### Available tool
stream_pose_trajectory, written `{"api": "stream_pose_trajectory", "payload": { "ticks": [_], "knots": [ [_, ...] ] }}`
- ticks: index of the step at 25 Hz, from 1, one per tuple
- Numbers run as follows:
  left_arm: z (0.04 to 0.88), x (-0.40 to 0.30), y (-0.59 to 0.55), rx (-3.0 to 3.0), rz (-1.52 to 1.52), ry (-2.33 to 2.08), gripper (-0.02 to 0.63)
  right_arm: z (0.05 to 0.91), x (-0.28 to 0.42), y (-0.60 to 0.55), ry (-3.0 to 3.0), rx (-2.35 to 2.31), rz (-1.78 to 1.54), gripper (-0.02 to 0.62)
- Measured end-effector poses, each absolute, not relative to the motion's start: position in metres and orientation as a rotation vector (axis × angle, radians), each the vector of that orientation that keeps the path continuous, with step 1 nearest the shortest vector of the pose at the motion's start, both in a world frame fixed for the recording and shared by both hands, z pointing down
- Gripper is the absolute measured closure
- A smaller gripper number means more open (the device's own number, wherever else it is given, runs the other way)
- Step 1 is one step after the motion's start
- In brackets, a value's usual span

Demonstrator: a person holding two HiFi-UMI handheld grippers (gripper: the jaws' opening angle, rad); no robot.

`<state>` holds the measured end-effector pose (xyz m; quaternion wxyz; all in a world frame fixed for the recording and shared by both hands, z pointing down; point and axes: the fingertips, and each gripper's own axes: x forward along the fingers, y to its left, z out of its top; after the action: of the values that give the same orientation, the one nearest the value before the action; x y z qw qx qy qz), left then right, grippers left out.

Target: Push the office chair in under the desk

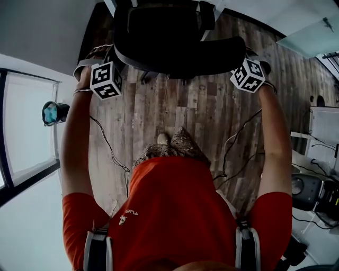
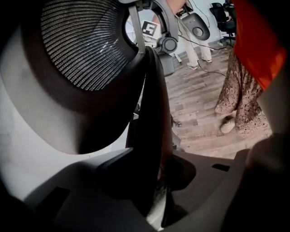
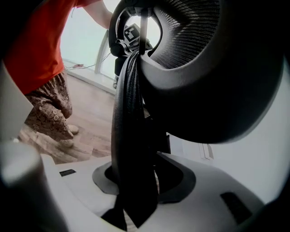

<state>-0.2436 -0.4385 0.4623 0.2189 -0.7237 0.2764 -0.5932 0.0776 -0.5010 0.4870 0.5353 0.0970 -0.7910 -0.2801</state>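
A black office chair stands ahead of me at the top of the head view, against a white desk. My left gripper is at the left edge of its backrest and my right gripper at the right edge. In the left gripper view the jaws are shut on the dark backrest rim, with the mesh headrest above. The right gripper likewise clamps the padded rim under the headrest.
Wooden plank floor lies between me and the chair, with my foot on it. Cables trail down from both grippers. A window lies at the left. Dark equipment and wires crowd the right side.
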Motion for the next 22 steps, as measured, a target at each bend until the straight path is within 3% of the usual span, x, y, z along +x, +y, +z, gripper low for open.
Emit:
{"api": "stream_pose_trajectory", "payload": {
  "ticks": [22],
  "knots": [
    [0.458, -0.284, -0.589, -1.997, -1.633, 0.768, 0.454, 0.475, 0.034, -0.630, -1.905, 0.259, -0.708, 0.426]
  ]
}}
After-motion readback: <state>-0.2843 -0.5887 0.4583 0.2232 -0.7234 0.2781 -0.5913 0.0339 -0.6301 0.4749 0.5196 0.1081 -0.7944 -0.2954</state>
